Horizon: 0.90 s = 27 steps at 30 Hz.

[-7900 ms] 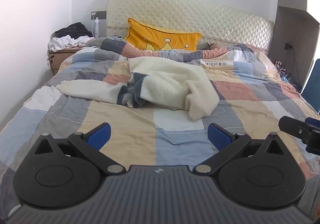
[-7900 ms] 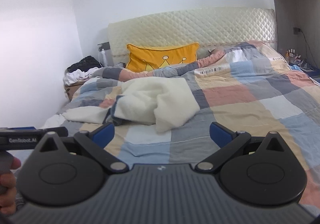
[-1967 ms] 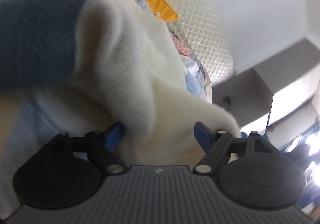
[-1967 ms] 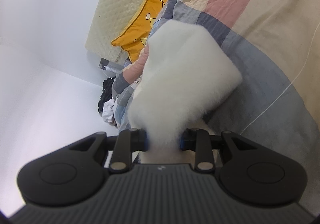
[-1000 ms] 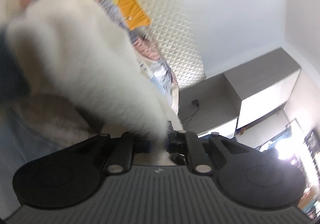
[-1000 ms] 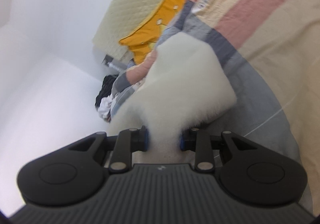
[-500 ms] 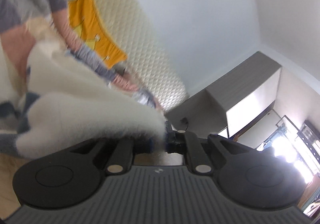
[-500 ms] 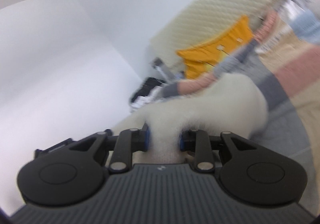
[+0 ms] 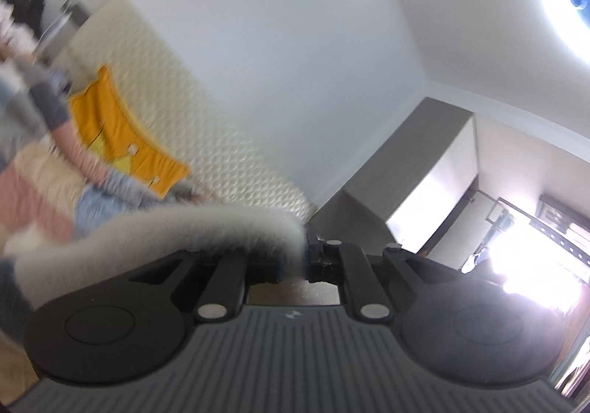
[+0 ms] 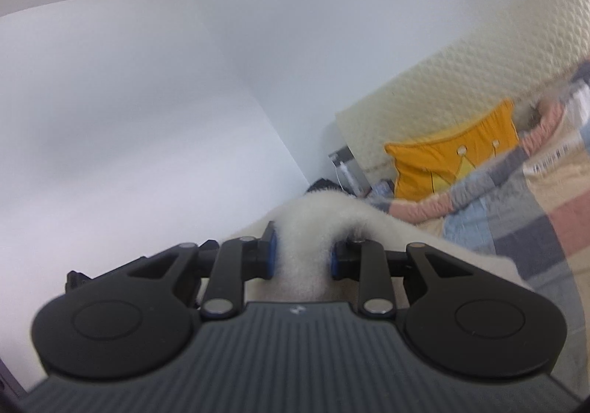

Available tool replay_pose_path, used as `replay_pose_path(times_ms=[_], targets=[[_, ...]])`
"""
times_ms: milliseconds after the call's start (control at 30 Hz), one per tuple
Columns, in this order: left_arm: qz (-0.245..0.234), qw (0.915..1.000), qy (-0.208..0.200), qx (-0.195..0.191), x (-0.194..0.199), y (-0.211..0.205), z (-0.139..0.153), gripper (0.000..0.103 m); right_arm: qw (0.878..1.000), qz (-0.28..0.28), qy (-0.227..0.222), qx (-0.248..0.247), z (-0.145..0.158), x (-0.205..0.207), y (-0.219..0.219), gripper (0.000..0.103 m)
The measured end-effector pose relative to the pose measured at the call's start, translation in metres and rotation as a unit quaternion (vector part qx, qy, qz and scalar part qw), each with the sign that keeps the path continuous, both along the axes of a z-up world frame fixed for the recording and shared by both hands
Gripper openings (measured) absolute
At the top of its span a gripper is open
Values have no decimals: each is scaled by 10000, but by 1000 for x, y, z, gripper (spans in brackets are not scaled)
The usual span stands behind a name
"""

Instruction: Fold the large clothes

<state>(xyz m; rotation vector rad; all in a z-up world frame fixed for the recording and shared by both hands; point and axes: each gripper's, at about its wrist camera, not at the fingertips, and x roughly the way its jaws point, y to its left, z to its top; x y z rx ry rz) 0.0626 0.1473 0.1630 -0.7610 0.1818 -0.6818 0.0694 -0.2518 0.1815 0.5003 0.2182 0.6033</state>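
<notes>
Fleecy cream cloth is pinched in both grippers. On the left wrist view the left gripper (image 9: 300, 258) has its jaws drawn almost together, gripping a thin edge of the fluffy garment (image 9: 155, 232); from that pinch the cloth runs out to the left as a long, soft, blurred band over the gripper's black left linkage, with a darker grey patch at the far left edge of the picture. On the right wrist view the right gripper (image 10: 300, 258) stands narrowly parted, its blue pads (image 10: 270, 254) pressed against either side of a thick bunched roll of the same garment (image 10: 306, 239), which humps up just beyond the fingertips and spreads off to the right over the right linkage.

Beyond the cloth lies the bed, covered by a patchwork quilt (image 10: 553, 225) in flat squares of pink, beige, pale blue and grey. An orange cushion (image 10: 453, 162) with a printed crown leans against the quilted, diamond-stitched cream headboard (image 10: 479, 81). Plain white walls fill most of both views, and the left view is streaked with motion blur; a grey wardrobe (image 9: 416, 169) stands to its right, with bright window glare further right
</notes>
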Motion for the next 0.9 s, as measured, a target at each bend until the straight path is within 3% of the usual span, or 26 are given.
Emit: replay_pose_path(times_ms=[400,567,633,733,900], targets=[[267,9945,-853,550,-88,-7,202,12,9941,90,-1007,-380,151,-52,-4,29],[330,9909,-1028,802,-97,-17,256,12,9926,92,-1153,-375,190,-47,-13,29],[347,9917,-905,848,-87,-22,261,12,9939,116,-1047,-328,190,-36,-16,29],[404,9921,-642,997,-60,-33,247,12,9968,77,-739,-305,172,-10,-21,29],[515,9888,-179,1388,12,-52,182,12,9982,-173,-40,-577,107,54,-24,29]])
